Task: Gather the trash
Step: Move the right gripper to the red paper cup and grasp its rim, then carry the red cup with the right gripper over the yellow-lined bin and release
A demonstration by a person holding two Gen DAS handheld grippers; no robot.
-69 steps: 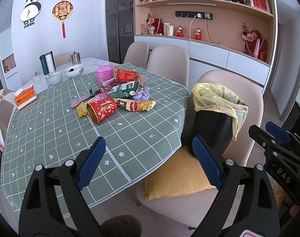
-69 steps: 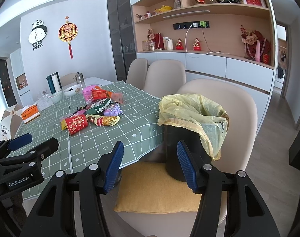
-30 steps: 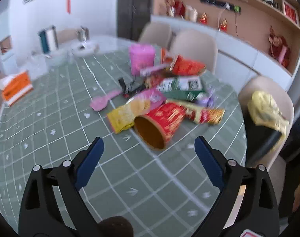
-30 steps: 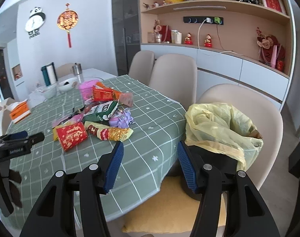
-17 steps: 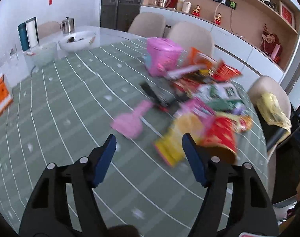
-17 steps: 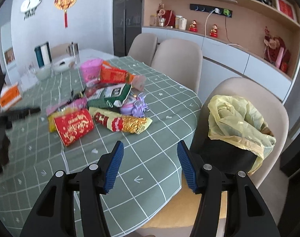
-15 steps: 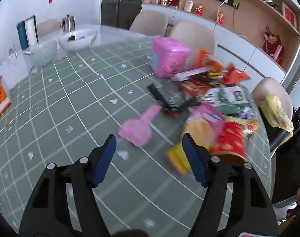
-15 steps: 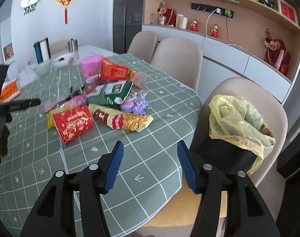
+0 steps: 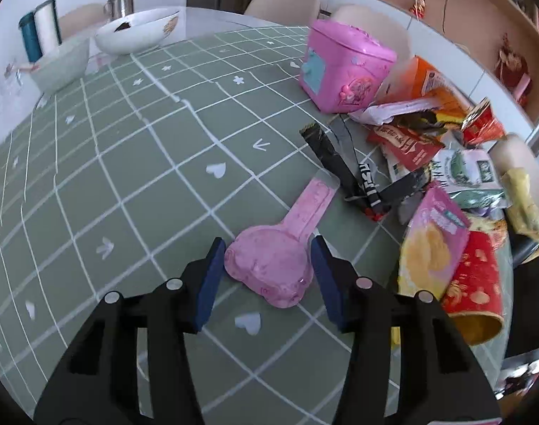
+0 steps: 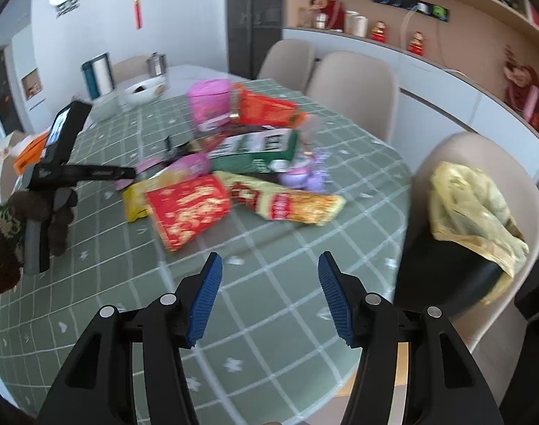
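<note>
A flat pink wrapper shaped like a paddle lies on the green checked tablecloth. My left gripper is low over it, its blue pads flanking the wide end; the jaws are closing with the wrapper between them, and no squeeze shows. To the right lies a heap of trash: a red paper tube, a yellow-pink bag, black strips. My right gripper hangs open over the table's near edge, nothing between its fingers. A black bin with a yellow bag stands on a chair at the right.
A pink box stands behind the heap. Two white bowls and a kettle are at the far end of the table. Beige chairs ring the far side. A gloved hand holds the left gripper.
My left gripper came forward and down onto the pink wrapper and its jaws narrowed around it. The right gripper moved in over the table edge, staying open.
</note>
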